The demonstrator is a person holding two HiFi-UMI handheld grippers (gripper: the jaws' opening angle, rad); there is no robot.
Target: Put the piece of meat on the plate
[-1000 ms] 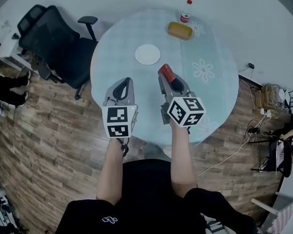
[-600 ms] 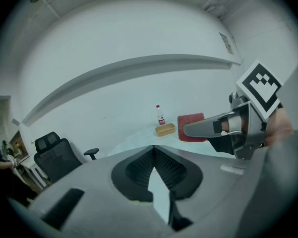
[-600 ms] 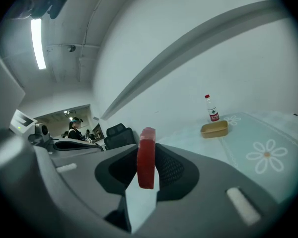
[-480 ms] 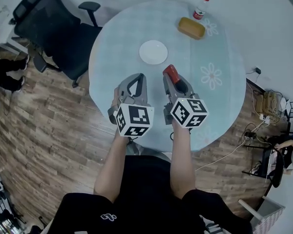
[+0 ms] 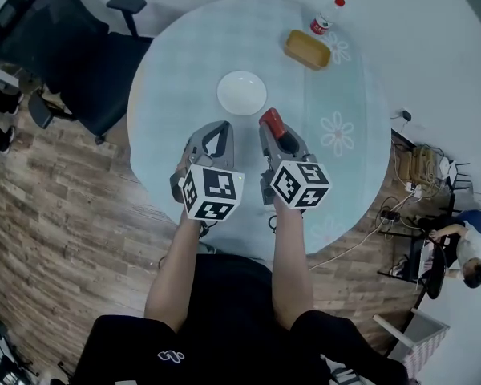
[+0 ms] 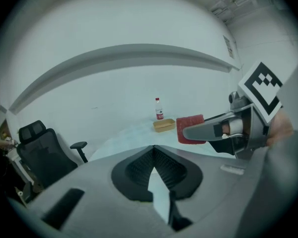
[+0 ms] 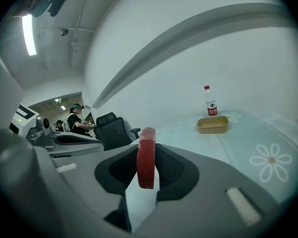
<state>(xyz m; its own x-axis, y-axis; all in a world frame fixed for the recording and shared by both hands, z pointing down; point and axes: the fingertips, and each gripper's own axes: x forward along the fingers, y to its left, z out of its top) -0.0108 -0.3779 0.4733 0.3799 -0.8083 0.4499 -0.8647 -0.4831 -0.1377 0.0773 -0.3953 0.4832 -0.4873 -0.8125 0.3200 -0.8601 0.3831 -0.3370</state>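
Note:
A red slab of meat (image 5: 271, 121) stands on edge between the jaws of my right gripper (image 5: 274, 129), which is shut on it over the table, just short of the white plate (image 5: 242, 92). The right gripper view shows the meat (image 7: 146, 152) pinched upright at the jaw tips. My left gripper (image 5: 215, 137) hovers beside it on the left, shut with nothing in it. In the left gripper view the jaw tips (image 6: 153, 150) meet, and the meat (image 6: 189, 128) shows at the right. The plate has nothing on it.
The round table (image 5: 176, 62) has a pale flowered cloth. A yellow container (image 5: 308, 49) and a red-labelled bottle (image 5: 326, 16) stand at its far side. A black office chair (image 5: 72, 46) sits at the left. A person (image 5: 458, 251) is at the right, beside cables on the wood floor.
Both grippers have come down and forward over the table. The left one has drawn closer to the right one. The meat stays held in the right jaws.

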